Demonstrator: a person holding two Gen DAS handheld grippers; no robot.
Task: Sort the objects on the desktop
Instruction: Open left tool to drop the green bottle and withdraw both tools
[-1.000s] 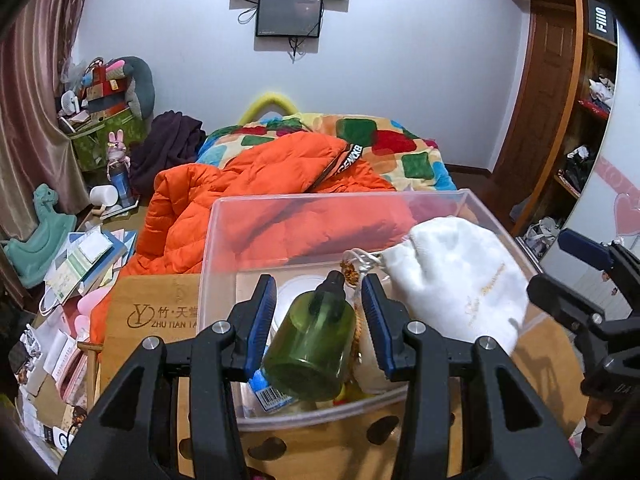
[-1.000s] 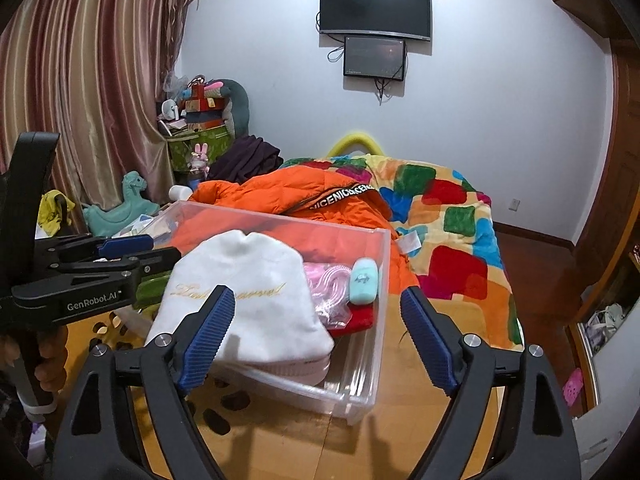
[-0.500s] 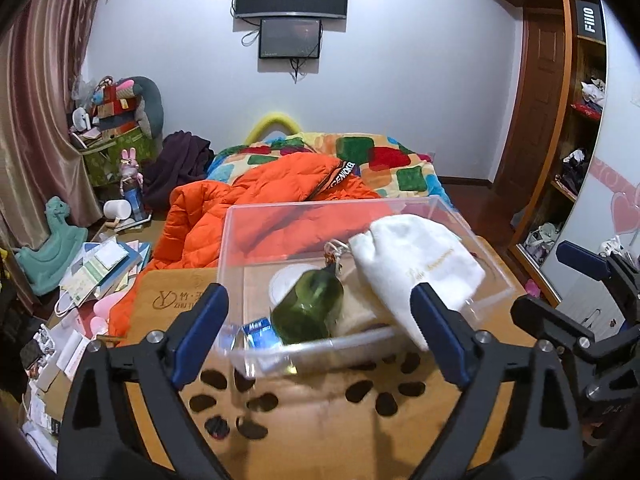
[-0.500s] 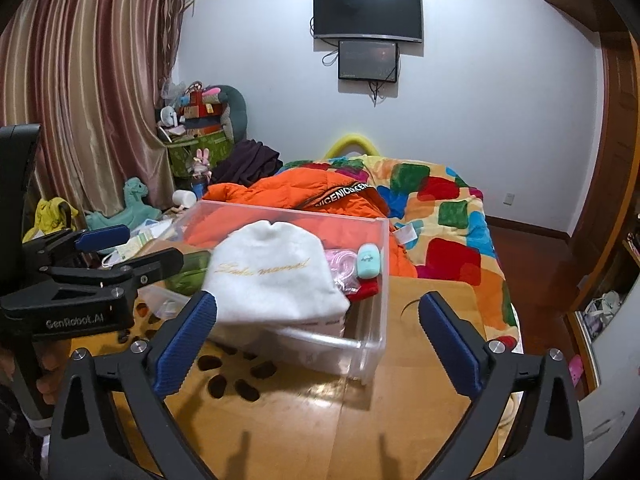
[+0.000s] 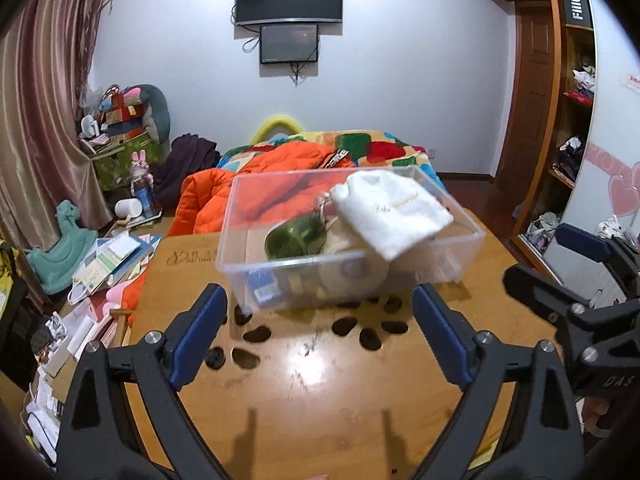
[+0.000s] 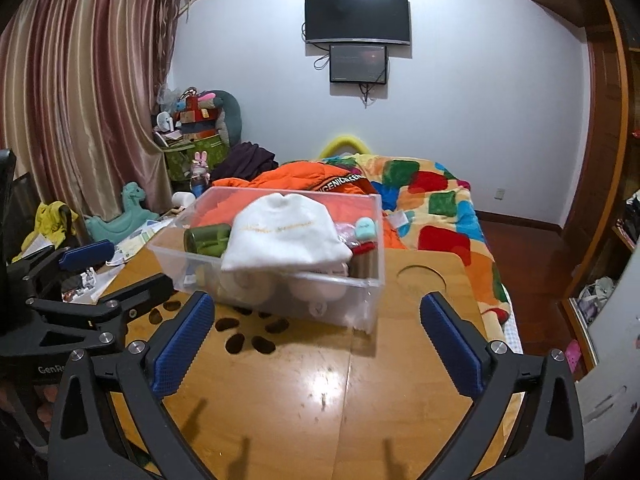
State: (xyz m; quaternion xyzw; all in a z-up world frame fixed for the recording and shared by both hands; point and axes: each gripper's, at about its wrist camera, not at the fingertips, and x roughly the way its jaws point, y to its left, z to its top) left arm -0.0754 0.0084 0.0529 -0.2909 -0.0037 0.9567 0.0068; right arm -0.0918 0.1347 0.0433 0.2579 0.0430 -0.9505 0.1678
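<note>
Left gripper (image 5: 320,332) spread wide, nothing between the pads, hovering over the near part of the wooden table (image 5: 320,392). Clear plastic bin (image 5: 440,268) sits at the table's far end. Inside, left to right: green bottle (image 5: 294,235) lying on its side at the left end, white cloth pouch (image 5: 390,212) draped over the middle contents, small mint case (image 6: 366,228) at the far right corner. Right gripper (image 6: 316,334) also fully spread and empty, on the near side of the bin, not touching it.
</note>
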